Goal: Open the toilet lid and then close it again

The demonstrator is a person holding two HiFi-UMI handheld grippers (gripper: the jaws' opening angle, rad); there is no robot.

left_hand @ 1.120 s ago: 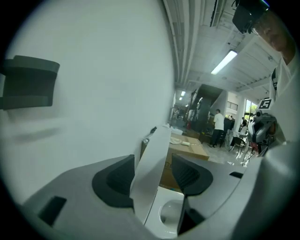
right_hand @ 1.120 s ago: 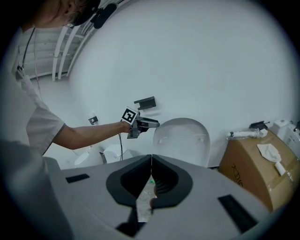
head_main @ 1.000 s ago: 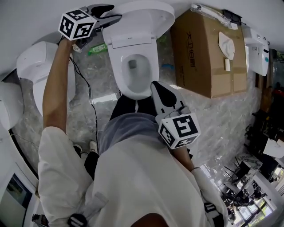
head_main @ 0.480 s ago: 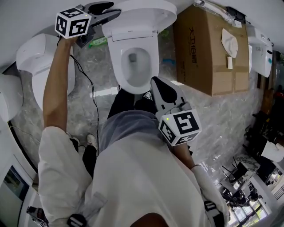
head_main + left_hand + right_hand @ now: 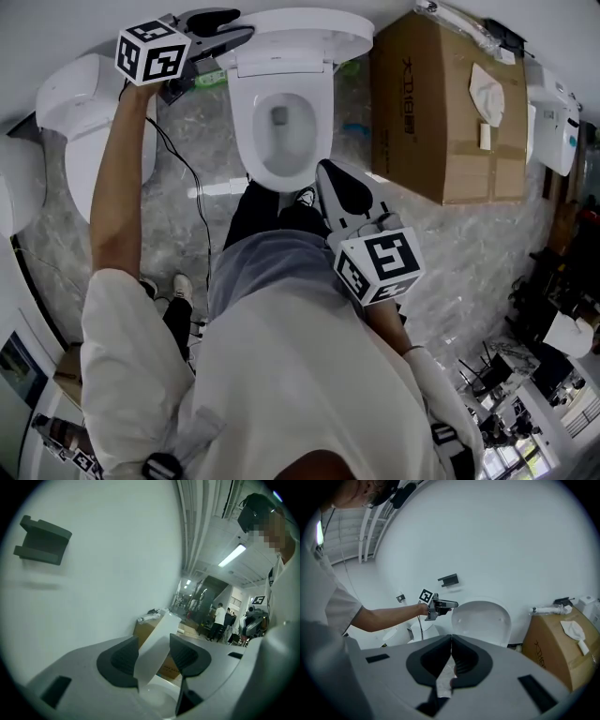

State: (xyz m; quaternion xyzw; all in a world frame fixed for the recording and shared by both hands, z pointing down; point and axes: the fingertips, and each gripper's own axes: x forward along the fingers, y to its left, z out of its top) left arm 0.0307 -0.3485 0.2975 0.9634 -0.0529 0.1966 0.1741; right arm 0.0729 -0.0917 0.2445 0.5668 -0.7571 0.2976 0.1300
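Note:
A white toilet (image 5: 281,131) stands at the top of the head view with its lid (image 5: 300,28) raised nearly upright against the wall. My left gripper (image 5: 239,26) reaches to the lid's left edge. In the left gripper view the thin white lid edge (image 5: 161,630) sits between the two dark pads, so the left gripper (image 5: 153,641) is shut on it. From the right gripper view the raised lid (image 5: 482,620) shows face on, with the left gripper (image 5: 452,604) at its left rim. My right gripper (image 5: 323,176) hangs in front of the bowl, its jaws shut and empty (image 5: 451,639).
A large cardboard box (image 5: 441,103) stands right of the toilet. Another white fixture (image 5: 80,103) stands at the left, with a black cable (image 5: 187,197) trailing over the marble floor. A small green bottle (image 5: 208,80) lies beside the toilet base. A dark bracket (image 5: 448,580) is fixed to the wall.
The lid has tipped further back toward the wall, with the left gripper following it. The right gripper has barely moved.

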